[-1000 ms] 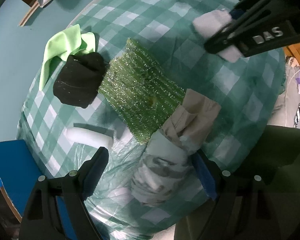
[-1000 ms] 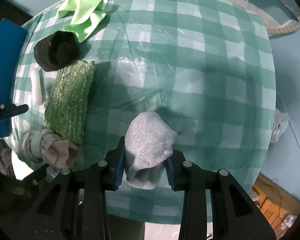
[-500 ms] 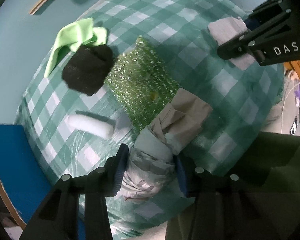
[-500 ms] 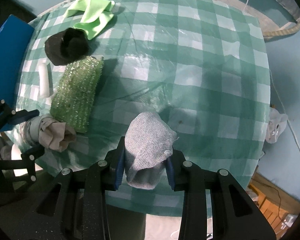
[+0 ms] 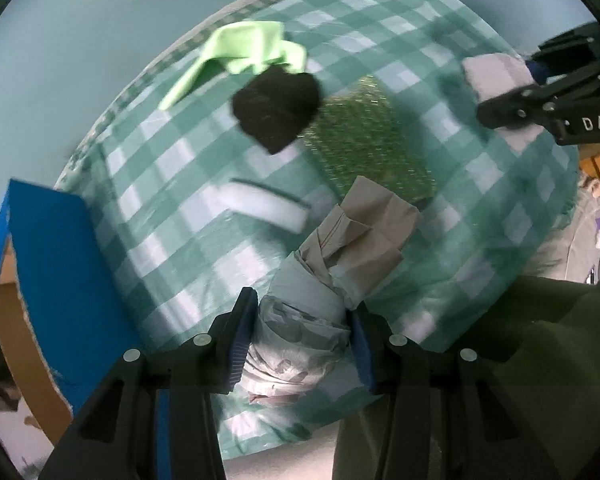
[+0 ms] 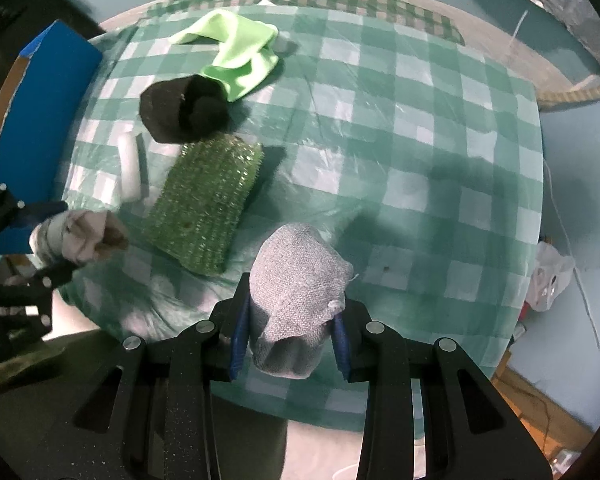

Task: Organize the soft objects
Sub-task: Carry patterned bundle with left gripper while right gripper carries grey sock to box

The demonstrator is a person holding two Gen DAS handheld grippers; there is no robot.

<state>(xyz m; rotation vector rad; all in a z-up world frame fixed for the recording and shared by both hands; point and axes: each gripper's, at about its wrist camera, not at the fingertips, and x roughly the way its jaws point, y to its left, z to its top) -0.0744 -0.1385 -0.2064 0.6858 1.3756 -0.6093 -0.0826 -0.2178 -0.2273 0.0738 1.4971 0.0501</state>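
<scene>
Now L gripper [image 5: 302,340] jaws grip camo cloth roll [image 5: 300,328]; R gripper [image 6: 288,338] jaws grip grey knit roll [image 6: 296,288]; blue box [image 6: 40,120] interior unseen.

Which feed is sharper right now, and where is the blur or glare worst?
Right wrist view is sharper: the grey cloth in the right tongs shows its weave, with mild plastic glare on the tablecloth. Left wrist view is motion-smeared: the white roll and black cloth look soft; the bundle in the left tongs stays clearer. Both bend strongly at the edges.
</scene>
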